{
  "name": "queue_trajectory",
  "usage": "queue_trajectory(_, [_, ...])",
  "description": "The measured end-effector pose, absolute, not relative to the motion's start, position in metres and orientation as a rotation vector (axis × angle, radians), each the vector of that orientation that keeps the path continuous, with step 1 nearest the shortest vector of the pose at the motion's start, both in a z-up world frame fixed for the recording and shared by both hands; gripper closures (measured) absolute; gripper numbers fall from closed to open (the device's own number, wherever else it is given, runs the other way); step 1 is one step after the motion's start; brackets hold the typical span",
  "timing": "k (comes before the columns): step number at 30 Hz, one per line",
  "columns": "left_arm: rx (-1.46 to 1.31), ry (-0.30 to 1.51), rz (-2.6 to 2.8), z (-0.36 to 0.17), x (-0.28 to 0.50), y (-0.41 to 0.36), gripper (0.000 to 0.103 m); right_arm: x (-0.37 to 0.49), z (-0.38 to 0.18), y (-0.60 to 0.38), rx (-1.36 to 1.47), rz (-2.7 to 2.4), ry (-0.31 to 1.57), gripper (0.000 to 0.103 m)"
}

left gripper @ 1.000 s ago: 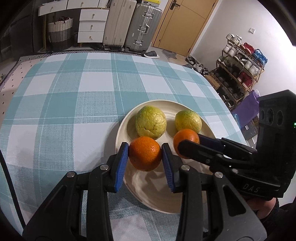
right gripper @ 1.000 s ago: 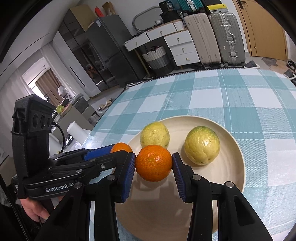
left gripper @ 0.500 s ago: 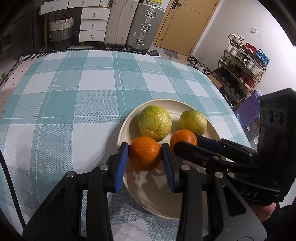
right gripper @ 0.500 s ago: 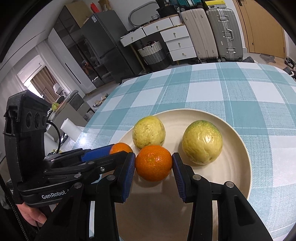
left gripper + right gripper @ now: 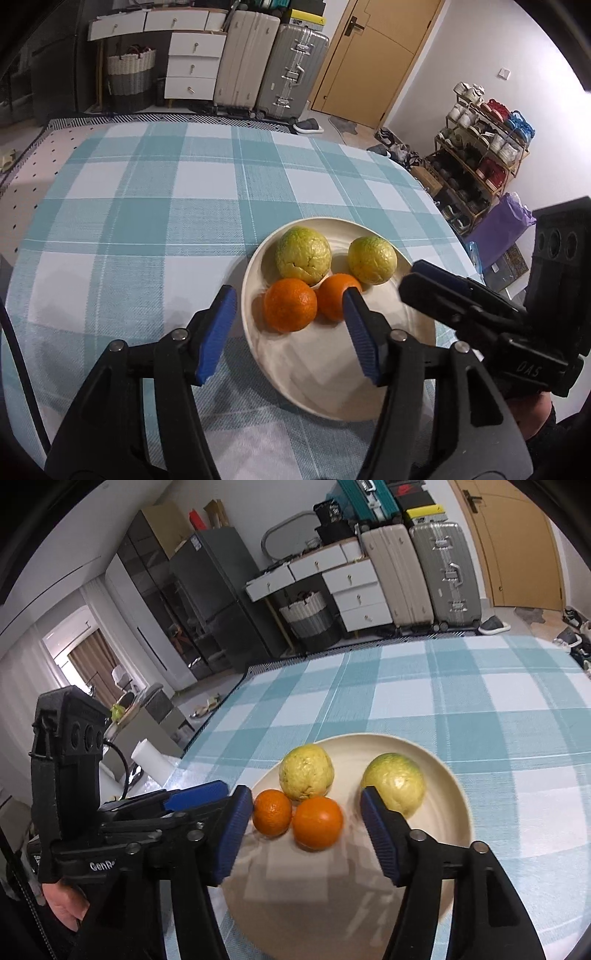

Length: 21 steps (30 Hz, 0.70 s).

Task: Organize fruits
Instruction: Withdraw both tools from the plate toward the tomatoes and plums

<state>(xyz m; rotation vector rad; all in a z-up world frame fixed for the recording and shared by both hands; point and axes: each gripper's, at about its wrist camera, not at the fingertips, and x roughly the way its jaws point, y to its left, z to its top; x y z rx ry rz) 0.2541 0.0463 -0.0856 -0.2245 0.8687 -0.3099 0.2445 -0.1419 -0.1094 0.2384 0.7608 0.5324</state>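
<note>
A cream plate (image 5: pixel 325 384) (image 5: pixel 454 786) on the checked tablecloth holds two oranges and two yellow-green fruits. In the left wrist view the left orange (image 5: pixel 290 310) and the right orange (image 5: pixel 337 301) lie side by side, in front of the larger green fruit (image 5: pixel 303 253) and the smaller one (image 5: pixel 372 260). My left gripper (image 5: pixel 290 330) is open and empty, just behind the oranges. In the right wrist view my right gripper (image 5: pixel 308 830) is open and empty, with both oranges (image 5: pixel 317 823) (image 5: pixel 272 812) resting on the plate between and beyond its blue pads.
The teal and white checked tablecloth (image 5: pixel 147 221) spreads left of and beyond the plate. The table's right edge (image 5: pixel 436 206) is close to the plate. Suitcases, drawers and a shoe rack stand in the room behind.
Both grippers opened and let go of their oranges, which now rest on the plate. Both grippers drew back a little from the fruit.
</note>
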Motion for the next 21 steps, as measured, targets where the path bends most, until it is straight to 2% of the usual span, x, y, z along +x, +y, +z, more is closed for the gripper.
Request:
queue_trajectory(8, [-0.169,0.819,-0.223,-0.066,0.22,0.046,0.038,0.219,-0.098,-0.16,0.237,0.497,0.735,0.037])
queue_trajectory(12, [-0.149,0.787,-0.203,-0.054,0.202,0.043,0.036,0.203,-0.091,-0.163,0.219,0.487,0.712,0.03])
queue_trajectory(16, [-0.138,0.761,-0.189,-0.044,0.184,0.039,0.024,0.186,-0.083,-0.166,0.206,0.486,0.681,0.025])
queue_trajectory(21, [-0.127,0.737,-0.177,-0.034,0.16,0.034,0.021,0.162,-0.072,-0.171,0.19,0.477,0.643,0.017])
